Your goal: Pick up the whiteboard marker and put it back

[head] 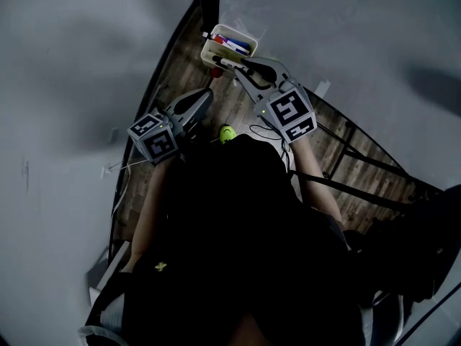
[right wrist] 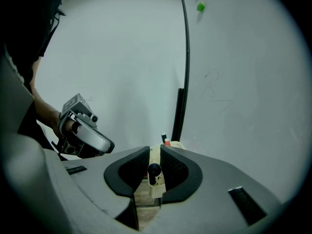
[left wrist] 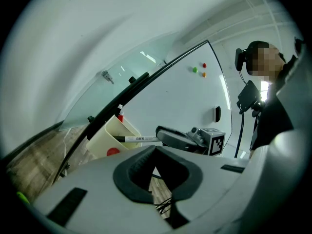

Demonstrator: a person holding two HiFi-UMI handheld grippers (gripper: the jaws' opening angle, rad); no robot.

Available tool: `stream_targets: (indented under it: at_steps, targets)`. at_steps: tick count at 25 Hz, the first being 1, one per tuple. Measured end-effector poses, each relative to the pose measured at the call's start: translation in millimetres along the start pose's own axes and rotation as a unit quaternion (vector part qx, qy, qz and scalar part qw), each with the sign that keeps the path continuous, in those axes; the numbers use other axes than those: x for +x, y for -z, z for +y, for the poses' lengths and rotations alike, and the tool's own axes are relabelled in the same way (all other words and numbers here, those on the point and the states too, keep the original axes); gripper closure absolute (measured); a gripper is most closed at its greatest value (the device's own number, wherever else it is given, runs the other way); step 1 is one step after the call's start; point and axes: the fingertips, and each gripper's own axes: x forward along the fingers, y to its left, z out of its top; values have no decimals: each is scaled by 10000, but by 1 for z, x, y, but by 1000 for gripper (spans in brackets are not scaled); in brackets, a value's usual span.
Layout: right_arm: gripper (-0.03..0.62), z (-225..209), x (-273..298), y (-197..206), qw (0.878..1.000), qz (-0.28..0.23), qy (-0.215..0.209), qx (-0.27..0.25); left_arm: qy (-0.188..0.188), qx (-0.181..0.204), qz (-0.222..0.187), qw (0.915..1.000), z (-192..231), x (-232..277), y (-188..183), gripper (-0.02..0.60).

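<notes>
The right gripper is gripping the whiteboard marker in narrowed jaws just above the cream marker box, upper middle of the head view. The put-back step seems to be in hand, and the next move calls for tipping the marker into the box and releasing. The left gripper is idling lower left, jaws together on nothing.

Print on the whiteboard marker is too small to read.

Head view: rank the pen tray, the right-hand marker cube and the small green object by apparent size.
1. The right-hand marker cube and pen tray: look alike, and the cube is nearer the camera, so unranked.
2. The green object, smallest.
</notes>
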Motion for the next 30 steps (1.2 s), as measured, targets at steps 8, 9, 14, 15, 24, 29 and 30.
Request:
stream_targets:
  at_steps: [8,9,14,15,24,29,30]
  targets:
    - [525,-8,-8,-15,9998,-158,76,-66,97,51,-38,9999,-1,9,1,578]
    - [525,-8,-8,-17,9998,-176,76,-72,106,81,-26,9999,0,10,1,578]
    - [525,-11,-9,-22,9997,-221,69,-106,116,181,7,9998,3,14,3,578]
    - [525,-11,-9,-23,9997,-230,67,-106,114,187,1,9998,3,14,3,578]
    - [525,-14,-10,-26,9996,-228,53,-168,63,234,-137,9996,9,17,0,578]
    - [525,-13,-9,-28,9996,-237,36,-177,-52,437,-123,9990,10,16,-1,577]
    - [525,-13,-9,-28,9996,-240,37,-172,-97,492,-110,9987,11,16,-1,577]
